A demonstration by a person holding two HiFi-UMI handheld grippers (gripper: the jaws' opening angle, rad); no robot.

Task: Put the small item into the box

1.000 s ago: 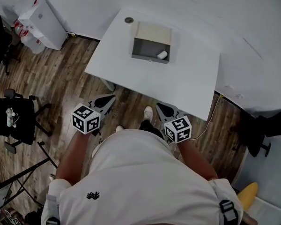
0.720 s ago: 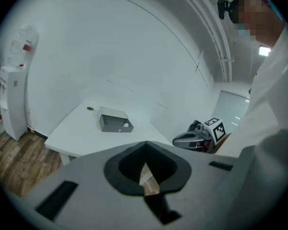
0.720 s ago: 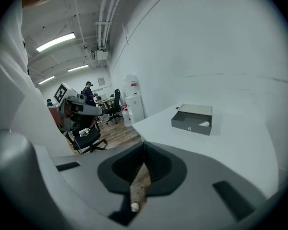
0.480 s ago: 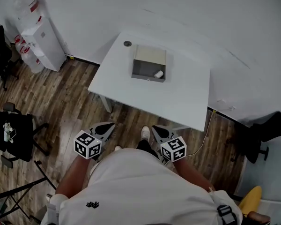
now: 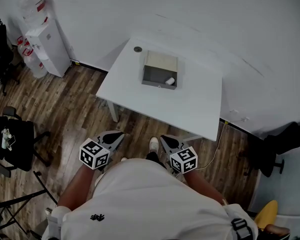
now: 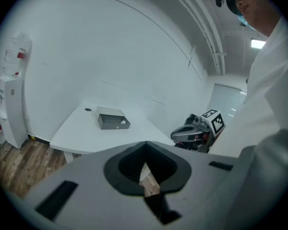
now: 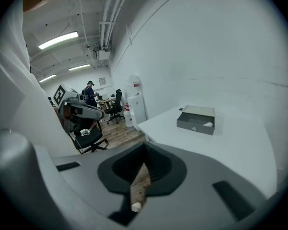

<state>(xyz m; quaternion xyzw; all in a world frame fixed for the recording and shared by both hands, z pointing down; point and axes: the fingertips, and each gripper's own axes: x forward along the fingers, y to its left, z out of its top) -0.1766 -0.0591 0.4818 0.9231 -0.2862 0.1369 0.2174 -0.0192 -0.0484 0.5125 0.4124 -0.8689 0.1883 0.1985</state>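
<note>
The open grey box stands at the far side of the white table, with a small white item lying in its right corner. I hold both grippers close to my body, well short of the table and over the wooden floor. The left gripper is shut and empty. The right gripper also has its jaws together with nothing between them. The left gripper view shows the box far off and the right gripper beside me. From the right gripper view, the box and item sit far ahead.
A round grommet lies on the table left of the box. A water dispenser stands against the wall at left. A black office chair is at left, a dark chair at right, and a cable hangs off the table's right corner.
The table and box have drawn away and sit smaller and farther up the head view. Both grippers stay by my body, shifted a little lower in the picture.
</note>
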